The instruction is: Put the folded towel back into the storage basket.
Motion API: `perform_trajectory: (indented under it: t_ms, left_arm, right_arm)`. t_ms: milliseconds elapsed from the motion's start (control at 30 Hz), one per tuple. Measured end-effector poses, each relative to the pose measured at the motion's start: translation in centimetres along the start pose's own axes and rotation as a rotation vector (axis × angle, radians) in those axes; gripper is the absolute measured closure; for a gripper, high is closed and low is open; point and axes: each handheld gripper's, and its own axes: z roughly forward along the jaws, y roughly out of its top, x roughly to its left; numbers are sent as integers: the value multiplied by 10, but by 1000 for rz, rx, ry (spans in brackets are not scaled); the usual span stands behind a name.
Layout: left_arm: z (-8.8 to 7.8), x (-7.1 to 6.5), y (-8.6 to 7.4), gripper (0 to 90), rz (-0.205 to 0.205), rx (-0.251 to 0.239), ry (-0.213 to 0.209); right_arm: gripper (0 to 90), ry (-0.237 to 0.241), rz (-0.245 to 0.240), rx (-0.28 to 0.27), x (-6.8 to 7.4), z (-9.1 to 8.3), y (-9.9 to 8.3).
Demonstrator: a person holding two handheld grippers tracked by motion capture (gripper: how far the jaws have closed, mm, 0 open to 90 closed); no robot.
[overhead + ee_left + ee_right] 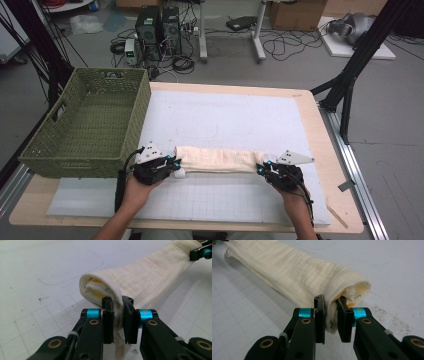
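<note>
— What sits on the table [320, 125]?
— A white mat [225, 115], with a green wicker basket [90, 122] at its left edge.
— And the cloth?
— The cream folded cloth [215, 160] lies along the mat's near side, just right of the basket.
— The grippers?
— The left gripper [117, 305] is clamped on one end, the right gripper [331, 305] on the other.
</note>
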Motion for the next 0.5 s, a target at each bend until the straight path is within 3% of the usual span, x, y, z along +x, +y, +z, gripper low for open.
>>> perform_trajectory:
  t_ms: [500]
  left_arm:
    - [-19,5,19,803,5,-85,-8]
  right_arm:
    - [794,18,-13,-109,3,-14,19]
